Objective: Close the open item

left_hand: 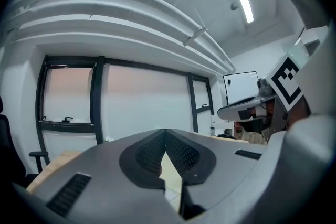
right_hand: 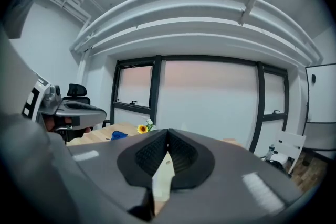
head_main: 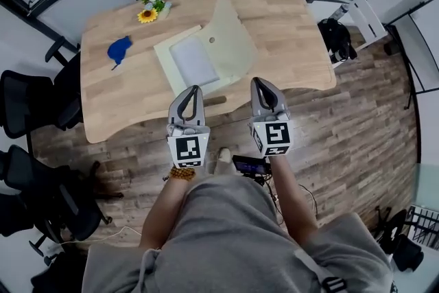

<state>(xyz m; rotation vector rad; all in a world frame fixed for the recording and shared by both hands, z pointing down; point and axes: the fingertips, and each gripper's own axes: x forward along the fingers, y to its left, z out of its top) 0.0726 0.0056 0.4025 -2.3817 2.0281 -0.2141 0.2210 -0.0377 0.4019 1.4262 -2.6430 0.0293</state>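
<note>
**Folder (head_main: 230, 44) stands open on the tabletop (head_main: 291, 24), just ahead of two closed pairs of fingers; the closing has not begun.**

The pale folder lies beyond the fingertips. Its base, holding a white sheet, is ahead of the left gripper (head_main: 195, 88), and its flap stands raised ahead of the right gripper (head_main: 258, 81). Neither gripper touches it, and both pairs of fingers are pressed together on nothing. The whole job appears still to do: the flap must be tipped over onto the base. The tabletop's near edge runs just beneath the fingertips. Bare wood to the right of the right fingers leaves room to come round behind the flap. A sunflower (head_main: 147, 15) and a small blue object (head_main: 120, 49) lie well beyond and left of the left fingers, seemingly clear of the flap's swing. Office chairs (head_main: 20, 103) crowd the floor far to the left.
</note>
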